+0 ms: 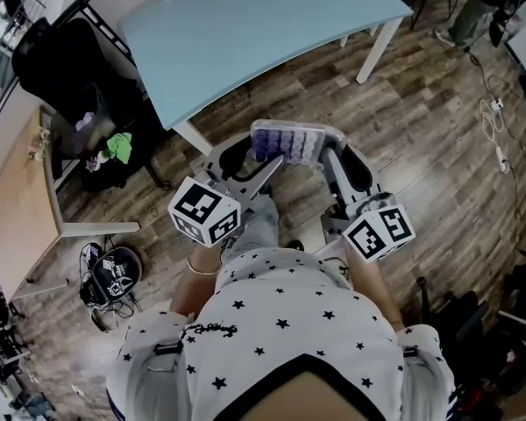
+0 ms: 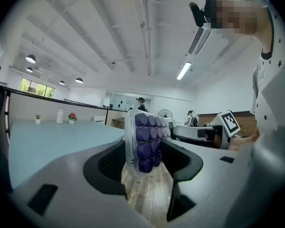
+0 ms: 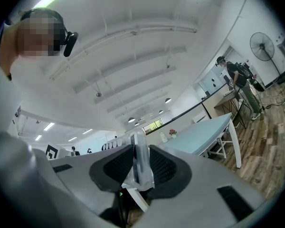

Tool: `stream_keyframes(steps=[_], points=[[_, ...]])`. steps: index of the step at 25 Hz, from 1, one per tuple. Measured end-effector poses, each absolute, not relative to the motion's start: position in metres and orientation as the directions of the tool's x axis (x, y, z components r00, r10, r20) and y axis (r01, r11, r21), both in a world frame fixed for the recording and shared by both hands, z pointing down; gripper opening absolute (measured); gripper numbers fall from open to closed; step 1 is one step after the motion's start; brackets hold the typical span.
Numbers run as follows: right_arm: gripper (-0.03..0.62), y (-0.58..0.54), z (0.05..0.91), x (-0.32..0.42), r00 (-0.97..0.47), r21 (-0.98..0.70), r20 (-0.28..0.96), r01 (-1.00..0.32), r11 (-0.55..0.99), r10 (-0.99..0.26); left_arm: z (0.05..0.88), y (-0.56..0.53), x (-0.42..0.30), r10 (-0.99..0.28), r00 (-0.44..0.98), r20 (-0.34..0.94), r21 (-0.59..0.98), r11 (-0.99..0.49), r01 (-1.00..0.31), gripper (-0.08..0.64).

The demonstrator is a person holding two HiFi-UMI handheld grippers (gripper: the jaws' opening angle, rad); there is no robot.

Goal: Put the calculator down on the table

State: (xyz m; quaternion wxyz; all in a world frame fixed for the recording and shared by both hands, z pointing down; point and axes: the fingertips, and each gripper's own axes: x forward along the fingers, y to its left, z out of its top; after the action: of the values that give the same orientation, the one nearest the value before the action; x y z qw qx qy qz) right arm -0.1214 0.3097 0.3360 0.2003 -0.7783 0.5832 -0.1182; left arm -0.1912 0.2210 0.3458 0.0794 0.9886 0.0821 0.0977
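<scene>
The calculator (image 1: 287, 141), with purple keys in a clear casing, hangs above the wooden floor just short of the pale blue table (image 1: 263, 24). My left gripper (image 1: 265, 160) is shut on its left end, my right gripper (image 1: 329, 152) on its right end. In the left gripper view the calculator (image 2: 145, 144) stands on edge between the jaws of the left gripper (image 2: 141, 163), keys facing right, with the table (image 2: 47, 141) to the left. The right gripper view shows the calculator (image 3: 140, 160) edge-on, pinched by the right gripper (image 3: 141, 167).
A black office chair (image 1: 70, 68) with clothes stands left of the table. A wooden desk (image 1: 17, 200) and a bag (image 1: 114, 274) lie further left. Cables (image 1: 495, 130) run over the floor at right. A person (image 3: 240, 87) and a fan (image 3: 262, 45) are far off.
</scene>
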Motion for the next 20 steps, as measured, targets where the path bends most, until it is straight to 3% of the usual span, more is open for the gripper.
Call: stream_keyframes(steps=[20], points=[[0.103, 0.202, 0.355, -0.060, 0.288, -0.451, 0.030, -0.851, -0.270, -0.957, 0.368, 0.115, -0.132, 0.181, 0.966, 0.184, 0.242, -0.961, 0.134, 0.241]])
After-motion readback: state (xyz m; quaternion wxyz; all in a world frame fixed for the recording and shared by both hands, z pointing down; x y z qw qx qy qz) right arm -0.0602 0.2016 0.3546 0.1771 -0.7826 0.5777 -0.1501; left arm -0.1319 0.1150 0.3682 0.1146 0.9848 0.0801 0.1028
